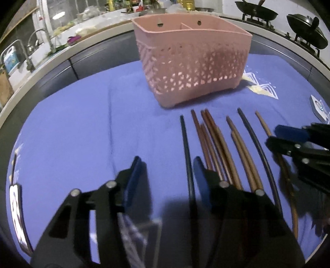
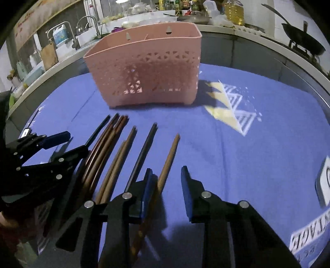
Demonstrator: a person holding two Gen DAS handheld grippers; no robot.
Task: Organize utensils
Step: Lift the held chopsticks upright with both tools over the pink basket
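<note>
A pink perforated utensil basket with an inner divider stands on the blue cloth; it also shows in the right wrist view. Several brown and black chopsticks lie side by side in front of it, also in the right wrist view. My left gripper is open and empty, with the leftmost black chopstick lying between its fingers. My right gripper is open and empty, with the rightmost brown chopstick beside its left finger. The right gripper shows at the right edge of the left wrist view.
A kitchen counter with a sink and faucet, bottles and woks on a stove runs behind the table. The cloth carries printed patterns and lettering at the right. The left gripper shows at the left of the right wrist view.
</note>
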